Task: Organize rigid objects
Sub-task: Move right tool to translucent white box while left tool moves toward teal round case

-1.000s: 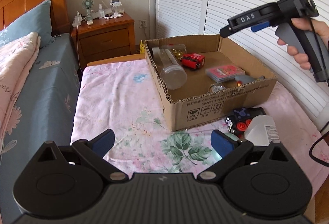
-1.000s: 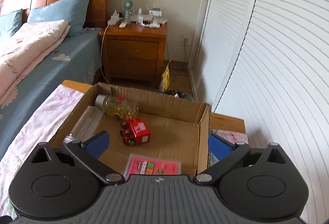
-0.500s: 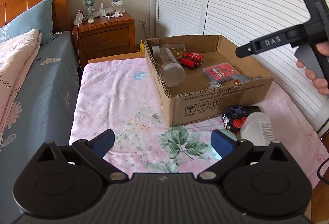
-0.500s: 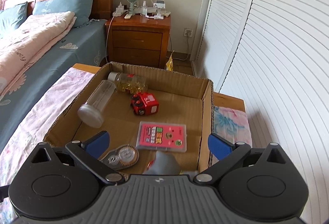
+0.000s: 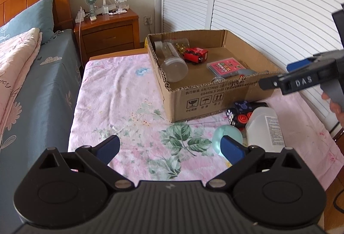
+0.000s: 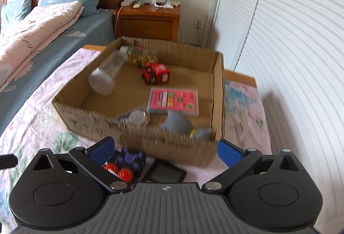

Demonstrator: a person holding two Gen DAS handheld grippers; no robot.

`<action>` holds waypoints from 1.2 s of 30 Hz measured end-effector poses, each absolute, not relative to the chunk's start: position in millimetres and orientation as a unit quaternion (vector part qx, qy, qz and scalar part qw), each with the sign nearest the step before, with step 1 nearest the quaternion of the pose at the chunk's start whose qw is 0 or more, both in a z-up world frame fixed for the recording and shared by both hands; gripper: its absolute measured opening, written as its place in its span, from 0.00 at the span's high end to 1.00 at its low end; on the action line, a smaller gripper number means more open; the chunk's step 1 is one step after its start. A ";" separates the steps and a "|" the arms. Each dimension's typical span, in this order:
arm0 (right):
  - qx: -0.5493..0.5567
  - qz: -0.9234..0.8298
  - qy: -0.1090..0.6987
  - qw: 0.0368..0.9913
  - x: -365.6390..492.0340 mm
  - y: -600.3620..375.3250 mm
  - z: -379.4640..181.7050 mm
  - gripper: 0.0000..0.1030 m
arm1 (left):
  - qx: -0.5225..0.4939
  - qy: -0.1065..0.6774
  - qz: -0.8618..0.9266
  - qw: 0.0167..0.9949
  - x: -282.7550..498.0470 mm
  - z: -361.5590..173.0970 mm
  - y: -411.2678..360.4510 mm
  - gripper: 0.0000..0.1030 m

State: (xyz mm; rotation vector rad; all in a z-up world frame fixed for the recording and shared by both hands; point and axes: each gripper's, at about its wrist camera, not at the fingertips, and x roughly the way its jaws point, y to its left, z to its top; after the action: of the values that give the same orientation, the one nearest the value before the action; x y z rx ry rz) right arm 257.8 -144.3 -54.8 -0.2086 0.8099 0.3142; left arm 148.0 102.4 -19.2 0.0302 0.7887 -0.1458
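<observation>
I count six things inside the cardboard box (image 6: 137, 126), four just before it; my left gripper (image 5: 169, 148) and right gripper (image 6: 164, 148) gape empty.

Both the left gripper (image 5: 169, 148) and right gripper (image 6: 164, 151) hover with fingers spread wide, empty.

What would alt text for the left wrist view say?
An open left gripper hovers over a floral cloth, facing a cardboard box holding a red toy train and clear jar. A teal ball, toy car and white bottle lie outside.
</observation>
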 end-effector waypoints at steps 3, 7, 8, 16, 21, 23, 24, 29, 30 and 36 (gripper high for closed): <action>-0.083 0.154 0.402 0.899 254.4 -149.1 -62.1 0.00 | 0.015 0.390 -0.071 0.918 148.4 -22.7 100.4 0.03; -0.063 0.180 0.416 0.889 253.2 -142.0 -68.5 0.00 | 0.017 0.395 -0.071 0.916 147.3 -25.8 97.4 0.03; -0.065 0.185 0.418 0.887 252.4 -137.6 -70.5 0.00 | 0.017 0.396 -0.070 0.915 147.0 -26.0 97.2 0.03; -0.069 0.192 0.436 0.876 244.3 -130.9 -91.1 0.00 | 0.020 0.400 -0.066 0.914 147.3 -26.3 96.6 0.03; -0.017 0.184 0.441 0.878 239.6 -161.0 -91.4 0.00 | 0.019 0.404 -0.069 0.912 149.7 -28.7 94.2 0.03; 0.005 0.182 0.444 0.878 235.6 -174.2 -92.4 0.00 | 0.019 0.406 -0.070 0.911 150.6 -30.9 93.0 0.03; 0.010 0.179 0.446 0.877 233.9 -179.2 -93.3 0.00 | 0.019 0.408 -0.071 0.910 151.0 -31.9 92.5 0.03; -0.018 0.169 0.459 0.872 223.3 -191.8 -101.4 0.00 | 0.024 0.412 -0.075 0.908 151.2 -34.0 89.3 0.03; -0.023 0.173 0.460 0.871 221.1 -191.9 -102.7 0.00 | 0.024 0.412 -0.075 0.908 151.3 -34.2 88.9 0.03; -0.046 0.232 0.447 0.863 221.6 -174.7 -101.6 0.00 | 0.025 0.415 -0.076 0.906 149.9 -34.1 86.6 0.03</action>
State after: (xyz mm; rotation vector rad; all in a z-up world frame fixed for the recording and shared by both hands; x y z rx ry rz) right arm 221.6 -174.7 -101.6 -0.0968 0.9367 0.4864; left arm 149.9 86.6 -34.1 0.0517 0.8563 -0.1559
